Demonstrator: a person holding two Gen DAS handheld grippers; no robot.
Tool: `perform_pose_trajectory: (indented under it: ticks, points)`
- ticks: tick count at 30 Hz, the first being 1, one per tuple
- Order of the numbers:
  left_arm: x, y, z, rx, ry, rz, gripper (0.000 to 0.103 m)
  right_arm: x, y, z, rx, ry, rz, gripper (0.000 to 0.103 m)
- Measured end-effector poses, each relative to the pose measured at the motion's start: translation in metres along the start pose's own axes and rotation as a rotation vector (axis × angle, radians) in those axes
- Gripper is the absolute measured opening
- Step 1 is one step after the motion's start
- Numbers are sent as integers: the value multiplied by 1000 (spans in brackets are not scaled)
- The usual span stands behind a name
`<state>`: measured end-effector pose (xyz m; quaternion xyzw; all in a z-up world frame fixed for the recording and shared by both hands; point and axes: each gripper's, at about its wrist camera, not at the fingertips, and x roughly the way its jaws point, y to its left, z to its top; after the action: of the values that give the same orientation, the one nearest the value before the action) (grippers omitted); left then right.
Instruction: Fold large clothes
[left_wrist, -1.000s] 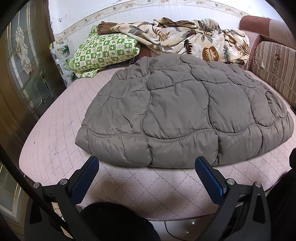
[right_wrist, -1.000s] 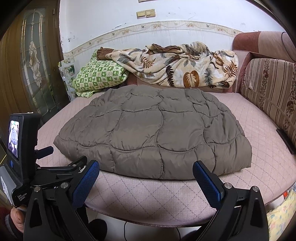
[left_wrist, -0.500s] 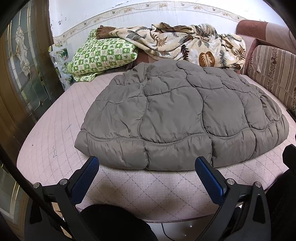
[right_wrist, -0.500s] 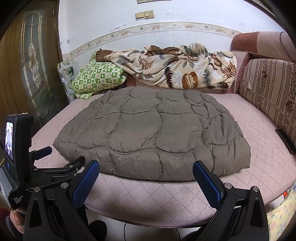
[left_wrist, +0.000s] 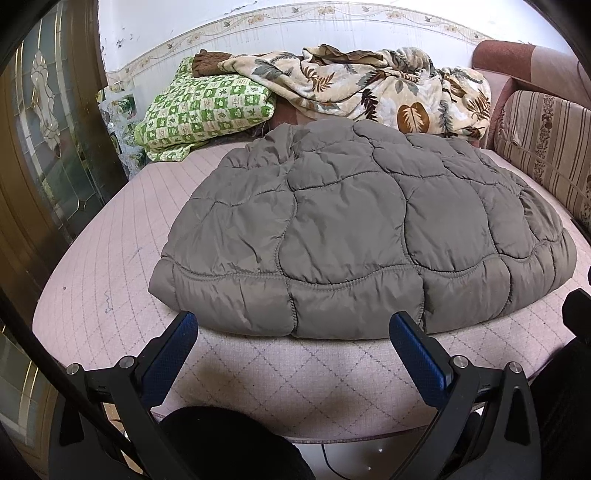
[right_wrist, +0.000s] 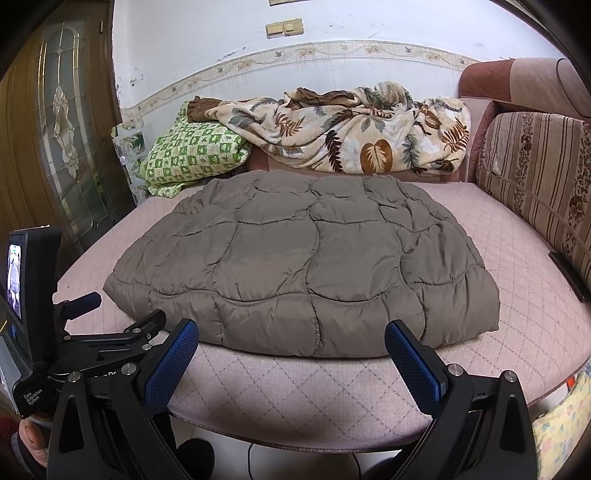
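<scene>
Quilted grey jacket (left_wrist: 354, 236) fills the middle of the left wrist view, lying flat on the pink bed cover (left_wrist: 110, 258); the left gripper (left_wrist: 293, 325) at the lower edge is spread wide and holds nothing, its blue pads just short of the hem. A green checked pillow (left_wrist: 203, 110) sits upper left.

From the right wrist, the jacket (right_wrist: 306, 266) lies centre frame, the right gripper (right_wrist: 291, 334) wide apart and empty below it, a leaf-print blanket (right_wrist: 343, 129) behind

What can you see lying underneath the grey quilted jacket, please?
The grey quilted jacket lies on the pink quilted cushion. Anything beneath its padding is covered.
</scene>
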<state>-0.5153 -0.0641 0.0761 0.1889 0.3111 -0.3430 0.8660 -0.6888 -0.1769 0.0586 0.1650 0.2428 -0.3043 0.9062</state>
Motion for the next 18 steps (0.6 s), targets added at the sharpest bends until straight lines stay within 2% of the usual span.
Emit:
perform_pose_trajectory:
  ticks: [18]
  points:
    - [1,2,0,-2,4,1,103,1,-4,-1,8,6,2,102]
